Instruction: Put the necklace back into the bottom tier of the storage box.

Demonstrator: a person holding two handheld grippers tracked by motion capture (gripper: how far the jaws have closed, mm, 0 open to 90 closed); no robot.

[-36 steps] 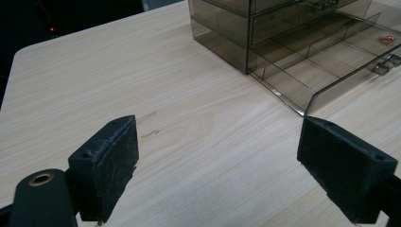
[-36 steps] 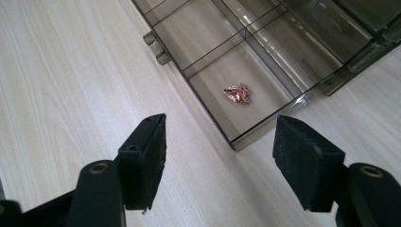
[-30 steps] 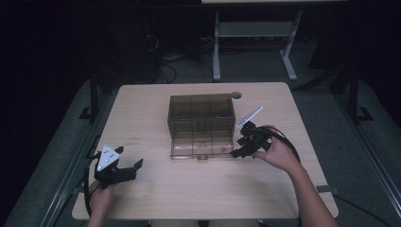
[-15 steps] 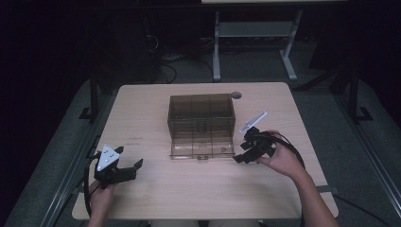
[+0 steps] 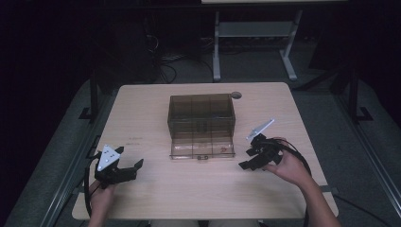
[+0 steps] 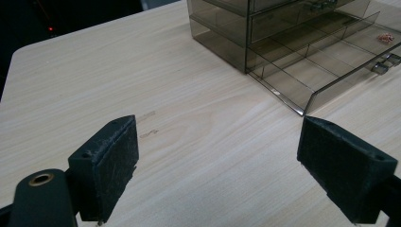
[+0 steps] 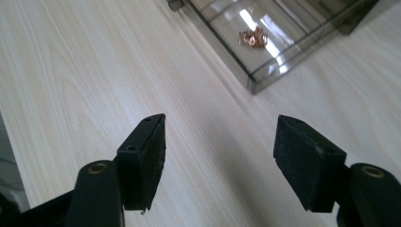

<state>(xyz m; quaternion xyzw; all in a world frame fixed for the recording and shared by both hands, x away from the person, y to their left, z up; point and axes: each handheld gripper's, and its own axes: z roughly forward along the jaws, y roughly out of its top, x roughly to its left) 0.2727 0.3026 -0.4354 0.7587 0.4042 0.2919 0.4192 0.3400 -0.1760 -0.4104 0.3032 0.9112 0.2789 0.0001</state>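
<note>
Smoky brown translucent drawer box [image 5: 201, 116], coppery bits [image 7: 253, 37] in its drawer, pale wood-grain table [image 5: 142, 109], black jaws

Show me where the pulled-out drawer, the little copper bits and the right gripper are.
pulled-out drawer [image 5: 202, 150]: high view, on its clear floor near the front wall.
copper bits [image 7: 254, 37]: right gripper view, on the middle of the small pile.
right gripper [image 5: 247, 158]: high view, midway between its open jaw tips.

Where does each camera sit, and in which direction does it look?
High view: above the person's side, looking forward and down on the table; forearms, left gripper, right gripper.
Left gripper view: on the left gripper, facing the open drawer.
Right gripper view: on the right gripper, facing the drawer's copper bits.
All share the drawer.
</note>
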